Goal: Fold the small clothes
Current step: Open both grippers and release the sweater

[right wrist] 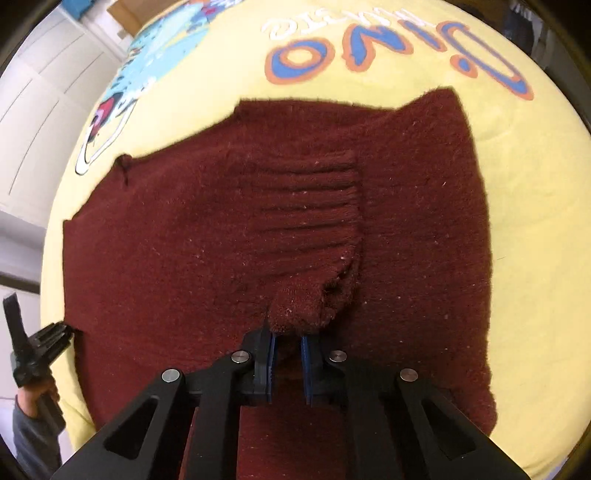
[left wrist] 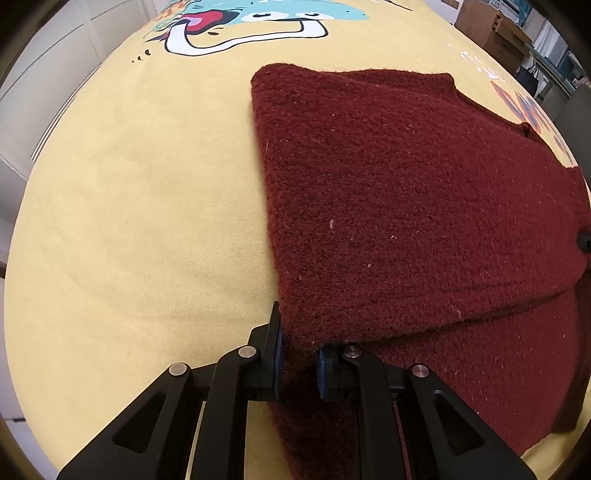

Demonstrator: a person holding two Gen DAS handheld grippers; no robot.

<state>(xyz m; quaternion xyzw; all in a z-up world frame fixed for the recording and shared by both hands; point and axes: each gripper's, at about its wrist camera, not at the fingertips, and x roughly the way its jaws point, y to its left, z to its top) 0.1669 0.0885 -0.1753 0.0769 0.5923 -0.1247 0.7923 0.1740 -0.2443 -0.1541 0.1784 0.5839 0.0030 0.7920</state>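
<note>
The maroon sweater [right wrist: 207, 236] lies on the yellow printed cloth [left wrist: 129, 221], partly folded: 1 side is already turned over the body, and its ribbed cuff [right wrist: 306, 214] rests at the sweater's middle. The left gripper [left wrist: 299, 354] is clamped on the sweater's folded corner; the right gripper [right wrist: 286, 343] pinches the cuff's end. Judging by this, further folds remain.

The yellow cloth [right wrist: 535, 229] bears the word "DINO" [right wrist: 399, 55] in blue letters edged orange, upside down at twelve o'clock in the right wrist view. Smaller white lettering [right wrist: 295, 26] just beyond it is too blurred to read.
</note>
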